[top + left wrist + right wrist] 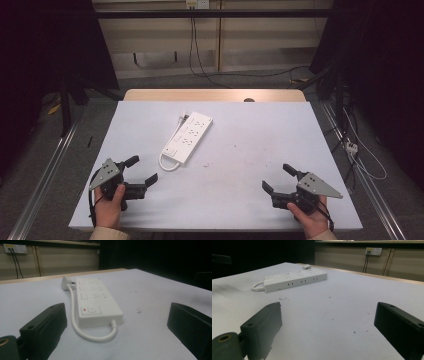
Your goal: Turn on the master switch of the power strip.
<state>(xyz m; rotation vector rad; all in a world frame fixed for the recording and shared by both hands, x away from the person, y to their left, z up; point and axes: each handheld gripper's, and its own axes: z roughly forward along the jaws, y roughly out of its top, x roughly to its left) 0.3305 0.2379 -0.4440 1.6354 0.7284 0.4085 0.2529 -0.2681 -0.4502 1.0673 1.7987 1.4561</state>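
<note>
Power strip laid out between two idle hand-held grippers.

In the high view, the white power strip point(187, 136) is seen slanted at the centre of the worktop point(260, 150), its cord point(167, 165) looped at the near end, likely kept within reach of both sides; the left hand-held gripper point(142, 171) at lower left and the right hand-held gripper point(276, 178) at lower right are spread wide and grip nothing. In the left gripper view, the strip point(96, 301) is framed centrally between parted jaws. In the right gripper view, it point(294, 280) is seen at upper left, well apart from empty jaws.
</note>
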